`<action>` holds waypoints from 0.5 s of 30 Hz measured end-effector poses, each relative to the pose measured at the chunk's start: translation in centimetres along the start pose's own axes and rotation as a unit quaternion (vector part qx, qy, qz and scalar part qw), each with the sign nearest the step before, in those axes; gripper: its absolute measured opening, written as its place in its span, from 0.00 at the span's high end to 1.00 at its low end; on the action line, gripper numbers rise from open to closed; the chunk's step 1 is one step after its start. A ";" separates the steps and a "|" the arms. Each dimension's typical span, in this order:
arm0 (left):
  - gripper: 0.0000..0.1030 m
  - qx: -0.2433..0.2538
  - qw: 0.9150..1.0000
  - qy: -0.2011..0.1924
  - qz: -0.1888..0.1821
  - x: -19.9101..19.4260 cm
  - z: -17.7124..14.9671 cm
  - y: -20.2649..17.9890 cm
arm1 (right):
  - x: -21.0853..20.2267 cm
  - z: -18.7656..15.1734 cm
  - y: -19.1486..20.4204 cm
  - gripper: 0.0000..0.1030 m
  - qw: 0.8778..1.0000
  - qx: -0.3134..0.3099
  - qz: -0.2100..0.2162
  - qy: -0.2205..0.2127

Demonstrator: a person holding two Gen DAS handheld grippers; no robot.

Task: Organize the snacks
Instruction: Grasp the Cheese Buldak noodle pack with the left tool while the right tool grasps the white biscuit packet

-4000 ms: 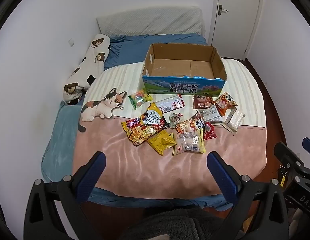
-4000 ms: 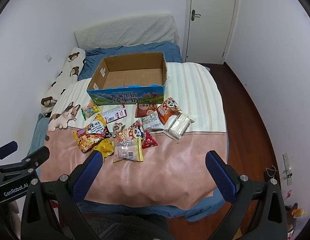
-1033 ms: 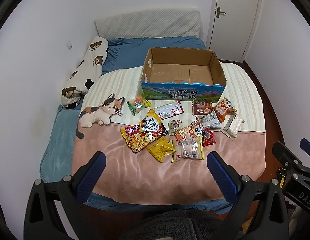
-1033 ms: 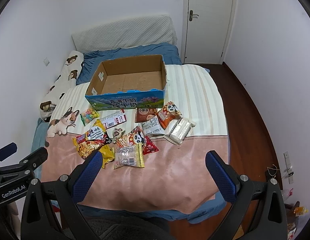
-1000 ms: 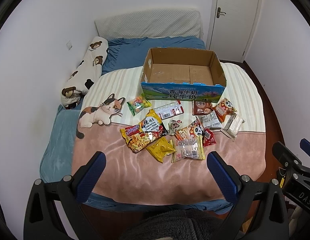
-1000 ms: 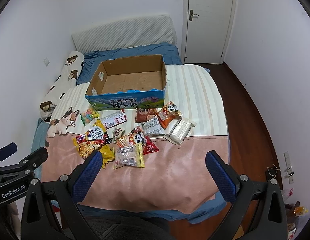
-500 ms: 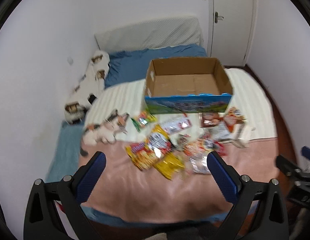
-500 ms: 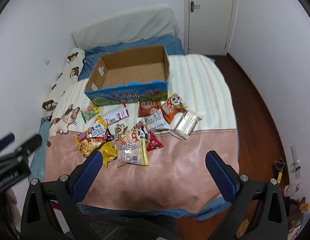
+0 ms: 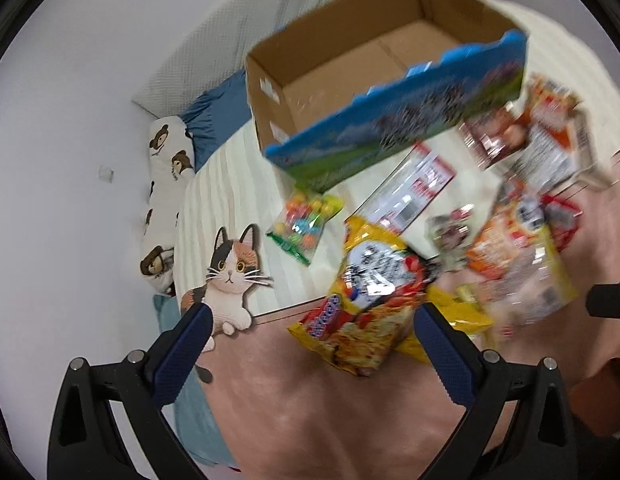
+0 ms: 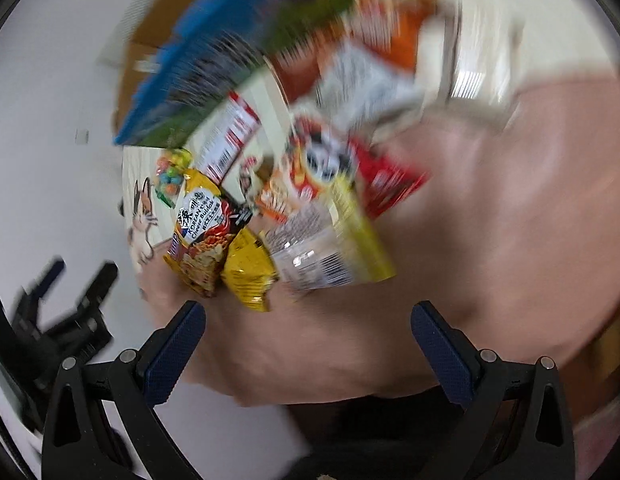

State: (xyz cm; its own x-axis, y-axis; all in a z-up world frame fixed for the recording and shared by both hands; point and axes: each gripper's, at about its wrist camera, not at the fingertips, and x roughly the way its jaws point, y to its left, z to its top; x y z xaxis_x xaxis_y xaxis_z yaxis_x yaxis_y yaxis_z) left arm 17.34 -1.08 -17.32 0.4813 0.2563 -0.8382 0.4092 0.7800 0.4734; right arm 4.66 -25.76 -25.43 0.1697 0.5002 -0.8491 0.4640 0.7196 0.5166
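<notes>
Left gripper [image 9: 311, 338] spread wide, empty. Yellow-and-red crinkly noodle packet [image 9: 369, 300] lies just ahead between its fingers, open brown cardboard box [image 9: 373, 64] beyond. Right gripper [image 10: 308, 334] likewise agape, empty. Advise pinching packet's near edge, lifting clear of neighbouring yellow foil pouch [image 10: 248, 274].

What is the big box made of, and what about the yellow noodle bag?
The box looks like cardboard: plain dull brown inside, printed blue and green outside. The noodle bag seems to be thin shiny plastic, since it crinkles and catches the light.
</notes>
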 end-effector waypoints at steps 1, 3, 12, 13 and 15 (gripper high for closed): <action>0.00 -0.001 1.000 0.005 -0.001 0.9 0.0 0.1 | 3.4 0.4 -0.9 0.00 0.998 0.056 0.032 0.025; 0.00 -0.009 1.000 0.020 0.000 2.5 -0.4 0.8 | 5.2 0.5 -1.2 0.00 0.995 0.084 0.044 0.034; 0.00 0.038 0.997 0.061 -0.021 8.5 -1.4 0.6 | 12.5 1.7 -0.8 0.01 0.970 0.237 0.048 0.012; 0.00 0.055 0.996 0.065 -0.029 9.0 -1.4 0.1 | 12.9 1.7 -0.8 0.02 0.968 0.248 0.038 0.005; 0.00 0.096 0.992 0.068 -0.048 10.2 -1.2 -1.3 | 13.1 1.8 -0.7 0.12 0.969 0.245 0.022 0.001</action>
State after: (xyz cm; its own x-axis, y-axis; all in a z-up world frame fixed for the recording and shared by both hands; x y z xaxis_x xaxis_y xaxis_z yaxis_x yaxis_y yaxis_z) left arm 20.81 1.25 -26.82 0.3295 0.2701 -0.9047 0.5947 0.6848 0.4211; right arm 8.12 -20.57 -37.10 0.1976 0.5263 -0.8270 0.8140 0.3821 0.4376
